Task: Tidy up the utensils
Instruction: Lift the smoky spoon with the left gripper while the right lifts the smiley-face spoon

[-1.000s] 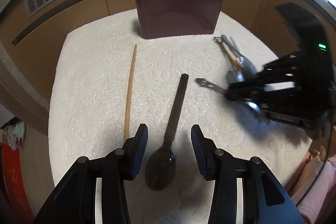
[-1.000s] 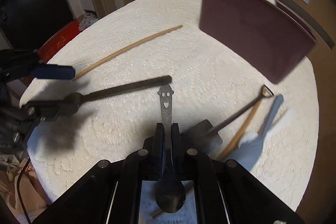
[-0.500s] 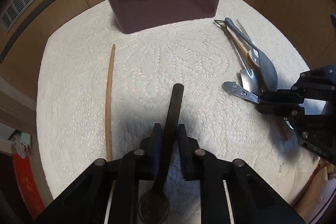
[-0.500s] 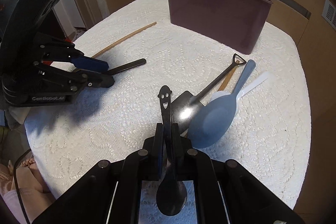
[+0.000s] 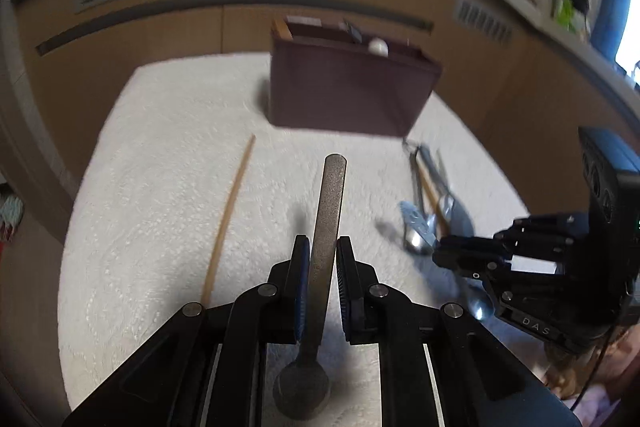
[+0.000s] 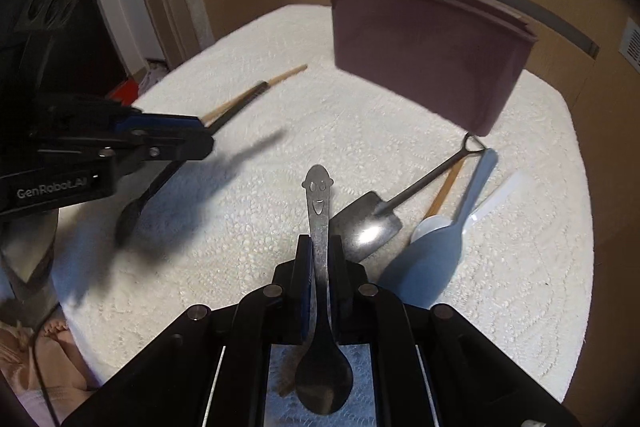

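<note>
My left gripper [image 5: 322, 259] is shut on a dark spoon [image 5: 330, 203], held above the white cloth with its handle pointing at the maroon utensil box [image 5: 348, 87]. My right gripper [image 6: 320, 255] is shut on a metal spoon with a smiley-face handle [image 6: 318, 195], also lifted off the cloth. The box [image 6: 428, 51] stands at the far side and holds a few utensils. A wooden chopstick [image 5: 228, 223] lies on the cloth, left of my left gripper.
A pile of utensils lies at the right: a small metal shovel-shaped spoon [image 6: 372, 223], a light blue rice paddle [image 6: 436, 259], a white spoon [image 6: 496, 195] and a wooden stick. The round table [image 6: 520, 307] has a white lace cloth. Wood-panelled walls with vents stand behind.
My left gripper closed on the dark spoon and lifted it off the cloth. My right gripper rose a little with the smiley spoon.
</note>
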Demonstrator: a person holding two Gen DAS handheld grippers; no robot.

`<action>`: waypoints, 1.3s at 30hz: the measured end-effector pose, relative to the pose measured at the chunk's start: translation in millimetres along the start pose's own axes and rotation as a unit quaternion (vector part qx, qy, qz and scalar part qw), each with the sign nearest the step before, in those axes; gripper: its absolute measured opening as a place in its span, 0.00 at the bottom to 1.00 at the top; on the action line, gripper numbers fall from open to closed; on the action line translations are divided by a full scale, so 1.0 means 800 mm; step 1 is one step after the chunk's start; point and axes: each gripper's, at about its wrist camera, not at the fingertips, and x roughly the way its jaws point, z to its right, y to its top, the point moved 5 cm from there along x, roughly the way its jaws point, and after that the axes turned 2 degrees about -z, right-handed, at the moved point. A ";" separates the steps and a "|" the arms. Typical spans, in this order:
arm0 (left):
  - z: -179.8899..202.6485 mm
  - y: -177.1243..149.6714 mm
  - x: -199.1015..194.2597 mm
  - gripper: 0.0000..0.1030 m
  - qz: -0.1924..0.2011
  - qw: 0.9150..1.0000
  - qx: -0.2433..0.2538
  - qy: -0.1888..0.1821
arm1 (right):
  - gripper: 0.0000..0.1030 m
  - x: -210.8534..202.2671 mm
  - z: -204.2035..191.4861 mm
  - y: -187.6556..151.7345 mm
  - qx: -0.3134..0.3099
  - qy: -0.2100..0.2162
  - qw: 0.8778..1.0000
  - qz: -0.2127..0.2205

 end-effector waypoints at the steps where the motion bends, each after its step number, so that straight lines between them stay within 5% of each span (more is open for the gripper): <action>1: 0.001 0.002 -0.009 0.14 0.012 1.000 -0.008 -0.008 | 0.07 -0.010 0.002 0.002 0.009 0.002 1.000 0.010; 9: 0.015 0.030 -0.052 0.14 0.071 0.997 -0.010 -0.030 | 0.01 -0.079 0.013 0.014 0.043 0.008 0.996 0.079; 17: -0.003 0.020 -0.021 0.15 0.018 1.000 -0.008 0.007 | 0.04 -0.059 0.031 0.021 0.026 -0.023 0.998 0.050; 22: -0.010 0.001 -0.002 0.26 -0.008 1.000 -0.024 0.008 | 0.42 -0.008 0.058 0.023 0.070 -0.054 0.996 0.029; 28: -0.013 -0.010 0.014 0.31 -0.025 0.999 -0.029 0.005 | 0.28 0.034 0.070 0.039 0.107 -0.035 0.994 0.013; 35: -0.024 -0.020 0.016 0.45 -0.030 0.999 -0.042 0.005 | 0.28 0.056 0.089 0.047 0.146 -0.077 0.986 -0.003; 39: -0.029 -0.023 0.024 0.54 -0.036 0.998 -0.060 0.000 | 0.30 0.058 0.078 0.038 0.116 -0.082 0.990 -0.010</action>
